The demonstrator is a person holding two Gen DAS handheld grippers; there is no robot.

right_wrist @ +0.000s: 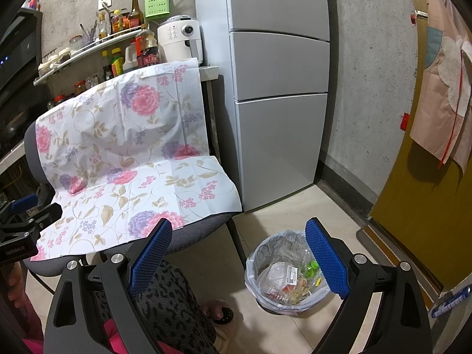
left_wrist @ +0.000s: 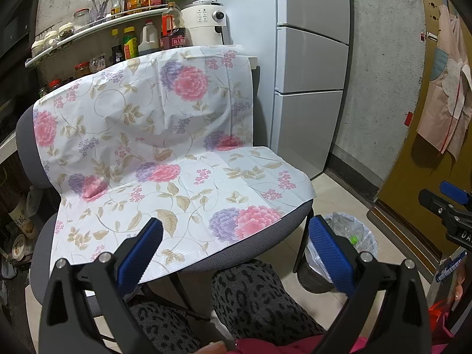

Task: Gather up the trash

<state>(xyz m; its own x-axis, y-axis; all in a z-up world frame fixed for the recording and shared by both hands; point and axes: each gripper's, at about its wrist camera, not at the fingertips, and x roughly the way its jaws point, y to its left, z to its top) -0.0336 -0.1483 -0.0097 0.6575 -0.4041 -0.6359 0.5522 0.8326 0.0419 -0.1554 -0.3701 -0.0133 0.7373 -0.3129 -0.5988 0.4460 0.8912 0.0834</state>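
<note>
Gaping empty, the left hand-held gripper (left_wrist: 236, 253) and right hand-held gripper (right_wrist: 239, 261) are hovering near the floor-standing trash bin (right_wrist: 284, 277); "CanRobot.AI" is possibly showing on the left one, the bottle labels (left_wrist: 178, 41) staying illegible.

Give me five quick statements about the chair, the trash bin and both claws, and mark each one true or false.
1. Both the left claw and the right claw are open and hold nothing. True.
2. The trash bin is empty. False: its clear liner holds wrappers and a green-capped bottle.
3. A floral sheet covers the chair. True.
4. The bin stands on the chair seat. False: it stands on the floor beside the chair.
5. The refrigerator door hangs open. False: all its doors are shut.
</note>
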